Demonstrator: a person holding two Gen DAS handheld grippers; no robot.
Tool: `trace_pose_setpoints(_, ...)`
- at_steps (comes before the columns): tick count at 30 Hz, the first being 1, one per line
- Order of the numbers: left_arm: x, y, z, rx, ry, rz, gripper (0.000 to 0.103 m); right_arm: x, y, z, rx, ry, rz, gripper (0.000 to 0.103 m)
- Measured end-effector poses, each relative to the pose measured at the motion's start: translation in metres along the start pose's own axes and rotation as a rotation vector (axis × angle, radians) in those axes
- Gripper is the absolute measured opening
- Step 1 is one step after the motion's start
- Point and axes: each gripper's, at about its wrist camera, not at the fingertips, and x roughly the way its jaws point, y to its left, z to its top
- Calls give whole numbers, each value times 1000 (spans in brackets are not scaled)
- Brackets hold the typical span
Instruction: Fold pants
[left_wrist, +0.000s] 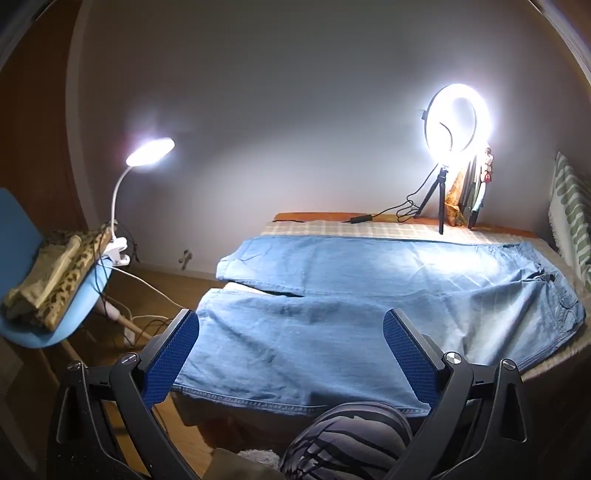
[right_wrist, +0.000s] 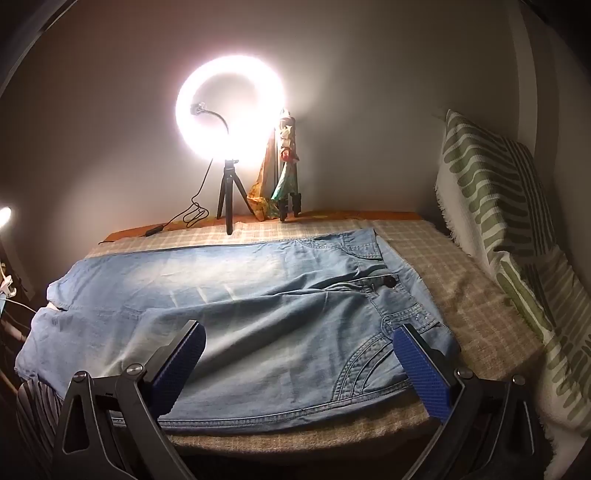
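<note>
Above jeans (left_wrist: 332, 295): left gripper (left_wrist: 291, 332), right gripper (right_wrist: 299, 347) wide open, empty.

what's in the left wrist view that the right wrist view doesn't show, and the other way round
Only the left wrist view shows the blue chair with folded cloth on it, the whole clip lamp, and both hem ends of the legs. Only the right wrist view shows the waistband button, the front pocket stitching, and the full green-patterned pillow. Both show the blue jeans spread flat on the checked cover, the ring light on its tripod, and open jaws holding nothing.
</note>
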Motion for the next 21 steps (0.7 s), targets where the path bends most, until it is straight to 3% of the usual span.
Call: trace_pose_setpoints(21, 2, -6, 1, -3, -10, -8, 100, -8, -11, 2, 7, -16, -36, 103)
